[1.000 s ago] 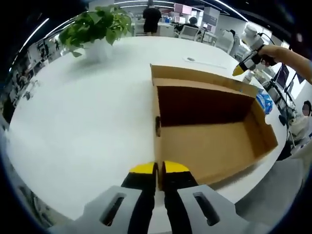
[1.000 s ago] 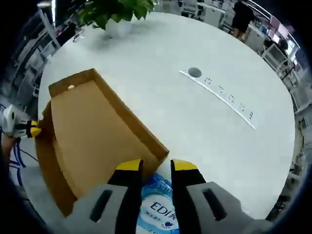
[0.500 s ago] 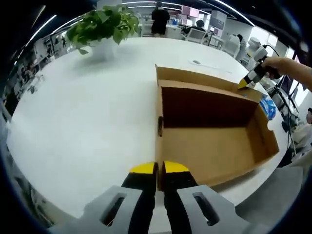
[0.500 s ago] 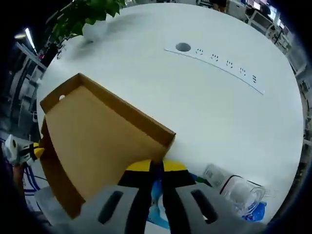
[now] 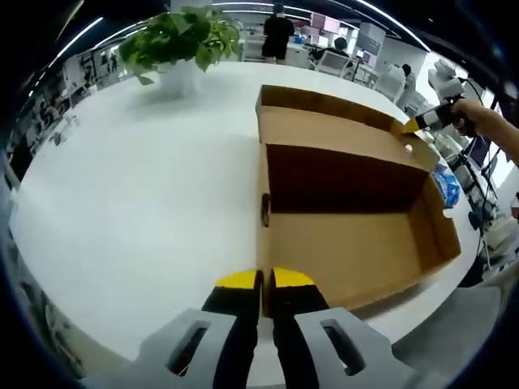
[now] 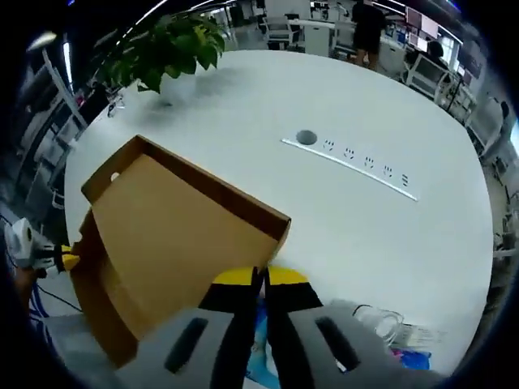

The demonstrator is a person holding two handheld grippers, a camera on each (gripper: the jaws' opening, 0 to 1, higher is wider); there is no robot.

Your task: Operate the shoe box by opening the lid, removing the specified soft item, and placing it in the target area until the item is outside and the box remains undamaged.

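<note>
An open brown shoe box [image 5: 349, 243] lies on the white table [image 5: 138, 186]; its inside looks bare. My left gripper [image 5: 265, 279] is shut on the box's near wall. The box lid [image 5: 340, 130] stands tilted along the far side, and my right gripper [image 5: 413, 124], held by a hand, pinches the lid's corner. In the right gripper view the right gripper [image 6: 259, 276] is shut on the edge of the lid [image 6: 178, 227], and the left gripper [image 6: 49, 258] shows at the far left. A blue soft packet [image 5: 443, 182] lies on the table outside the box, and under my right gripper as blue packet [image 6: 259, 361].
A potted green plant [image 5: 182, 40] stands at the far side of the table, also plant [image 6: 166, 49]. A power strip [image 6: 349, 158] is set into the tabletop. Clear plastic wrap [image 6: 381, 320] lies beside the blue packet. A person [image 5: 280, 32] and office desks are behind.
My right gripper closed on the lid's edge beside the blue packet, and the lid has swung up from lying back. The left gripper kept its hold on the box wall.
</note>
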